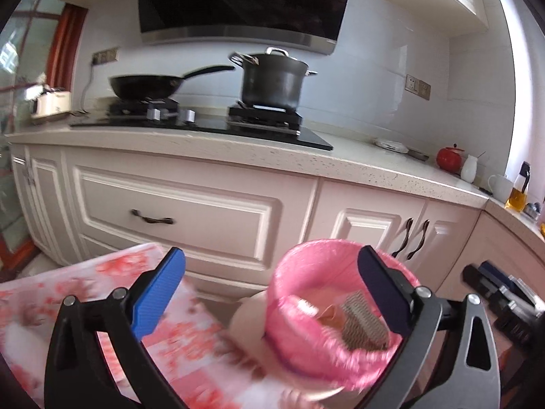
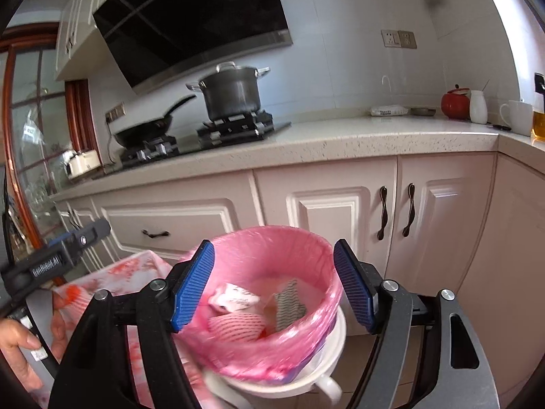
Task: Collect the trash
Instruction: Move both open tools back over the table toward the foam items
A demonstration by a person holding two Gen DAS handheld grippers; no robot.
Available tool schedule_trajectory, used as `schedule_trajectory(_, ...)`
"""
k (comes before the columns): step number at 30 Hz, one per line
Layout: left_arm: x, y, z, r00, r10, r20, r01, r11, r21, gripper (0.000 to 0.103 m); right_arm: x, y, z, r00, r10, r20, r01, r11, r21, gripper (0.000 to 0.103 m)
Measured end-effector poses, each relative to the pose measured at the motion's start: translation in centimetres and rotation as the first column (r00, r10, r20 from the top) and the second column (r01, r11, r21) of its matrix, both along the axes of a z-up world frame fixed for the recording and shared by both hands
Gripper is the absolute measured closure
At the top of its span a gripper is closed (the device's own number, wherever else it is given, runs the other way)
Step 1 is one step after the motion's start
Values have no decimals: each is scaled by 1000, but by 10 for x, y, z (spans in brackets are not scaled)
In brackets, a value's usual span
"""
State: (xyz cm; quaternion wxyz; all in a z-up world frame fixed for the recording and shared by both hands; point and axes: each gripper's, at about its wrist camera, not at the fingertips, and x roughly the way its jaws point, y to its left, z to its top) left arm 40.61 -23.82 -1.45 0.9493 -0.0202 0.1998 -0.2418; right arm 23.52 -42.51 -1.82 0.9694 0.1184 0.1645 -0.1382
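A white trash bin lined with a pink bag (image 2: pixel 272 306) stands below both grippers; it also shows in the left wrist view (image 1: pixel 340 313). Inside lie crumpled wrappers (image 2: pixel 235 301) and a striped paper piece (image 2: pixel 289 303). My right gripper (image 2: pixel 272 284) is open and empty, its blue fingers straddling the bin's mouth above it. My left gripper (image 1: pixel 272 293) is open and empty, left of the bin over a red-and-white patterned cloth (image 1: pixel 177 334). The left gripper's body (image 2: pixel 51 262) shows at the left of the right wrist view.
A kitchen counter (image 2: pixel 340 139) runs behind, with a stove, black wok (image 1: pixel 146 85) and grey pot (image 1: pixel 272 81). A red jar (image 2: pixel 454 104), white mug (image 2: pixel 517 116) and oil bottle stand at the right. Cabinet doors (image 2: pixel 340 214) are close behind the bin.
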Motion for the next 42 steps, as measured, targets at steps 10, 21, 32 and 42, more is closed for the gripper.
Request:
schedule_trajectory(10,-94,102,15,991,122,57,-124,991,48,5,-68,73,23,995,89,42,-89,996,-9,25)
schedule_trajectory(21,-160,212,-10,965,261,25,-262,961,84,5,-72,164,17,967,255,-27,-256,966,-33,22)
schedule_trajectory(32,-147,290,-41,915,397,-72,-391,916,85,5,-15,241,-13,904,405,-135,-415,908,-57,18)
schedule_trajectory(42,-102,314,-74,878,459,-139,-439,886,150,5,89,282,-55,845,477,-242,-500,865,-40,18)
